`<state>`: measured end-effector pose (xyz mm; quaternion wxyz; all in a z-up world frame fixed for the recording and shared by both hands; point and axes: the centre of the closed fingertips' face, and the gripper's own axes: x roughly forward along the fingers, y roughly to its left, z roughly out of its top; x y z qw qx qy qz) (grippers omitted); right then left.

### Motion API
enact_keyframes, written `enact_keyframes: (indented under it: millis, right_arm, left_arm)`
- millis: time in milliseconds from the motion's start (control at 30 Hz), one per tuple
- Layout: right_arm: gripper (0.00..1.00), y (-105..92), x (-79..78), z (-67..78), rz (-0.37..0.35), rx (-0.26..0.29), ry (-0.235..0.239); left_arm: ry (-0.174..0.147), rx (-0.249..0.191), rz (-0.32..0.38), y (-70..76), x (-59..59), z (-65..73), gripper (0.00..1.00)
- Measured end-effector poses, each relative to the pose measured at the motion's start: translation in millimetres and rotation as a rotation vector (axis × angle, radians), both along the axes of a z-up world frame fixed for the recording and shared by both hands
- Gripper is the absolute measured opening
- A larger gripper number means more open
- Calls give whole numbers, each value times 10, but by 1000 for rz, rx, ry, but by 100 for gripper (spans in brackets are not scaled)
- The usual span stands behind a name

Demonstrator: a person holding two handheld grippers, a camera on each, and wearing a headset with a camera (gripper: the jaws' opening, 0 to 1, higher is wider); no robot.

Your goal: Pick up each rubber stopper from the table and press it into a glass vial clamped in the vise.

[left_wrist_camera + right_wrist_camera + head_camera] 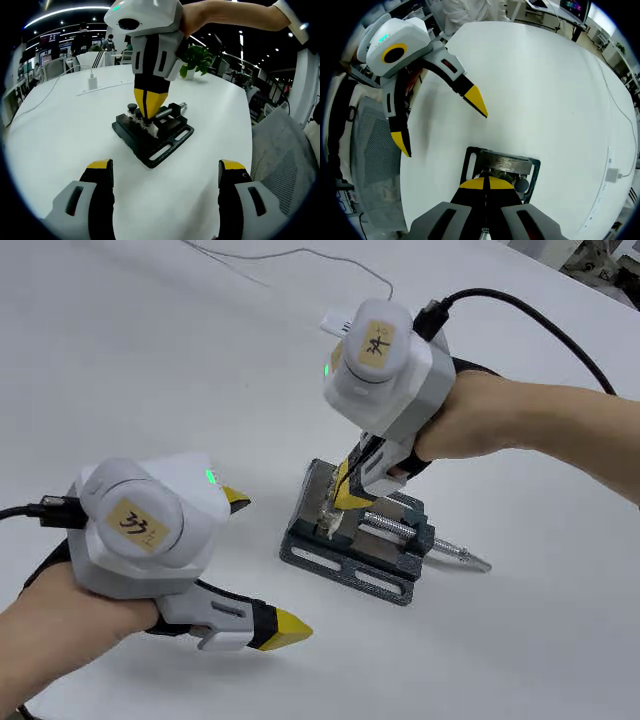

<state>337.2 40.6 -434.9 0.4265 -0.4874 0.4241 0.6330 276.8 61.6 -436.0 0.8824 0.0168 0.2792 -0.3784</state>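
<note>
Stoppers of black rubber (132, 107) capped clear glass vials (330, 522) in the dark metal vise (345, 565); right gripper (347, 502), clenched, seemingly pressed one home while left gripper (264, 564) hovered released, near left.

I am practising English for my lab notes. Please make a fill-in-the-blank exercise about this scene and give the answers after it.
1. The jaws of the left tongs are wide ___.
2. The right tongs point down at the vise with their jaws ___.
3. The vise stands on a ___ table.
Missing words: open; shut; white.
</note>
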Motion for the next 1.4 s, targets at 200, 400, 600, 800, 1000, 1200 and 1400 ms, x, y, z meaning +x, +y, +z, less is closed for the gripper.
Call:
enact_keyframes:
  millis: [200, 400, 600, 800, 1000, 1200, 1400]
  right_arm:
    - [0, 7, -2, 5, -7, -22, -13]
    - [0, 12, -28, 4, 6, -47, -54]
    - [0, -16, -16, 20, -52, -13, -58]
    - [0, -12, -28, 16, -81, 2, -64]
    - [0, -8, -52, 4, -56, -2, -102]
    - [0, -13, -45, 10, -72, -1, -116]
    - [0, -19, -33, 18, -107, 72, -144]
  left_arm:
    - [-5, 9, 5, 14, -43, 91, 85]
    - [-9, 9, 49, 68, -7, 223, 84]
    - [-21, 39, 74, 127, -26, 352, 84]
    - [1, 70, 113, 164, -95, 283, 82]
    - [7, 67, 143, 179, -122, 326, 82]
    - [-11, 86, 140, 215, -136, 412, 82]
    - [-23, 97, 135, 233, -170, 432, 82]
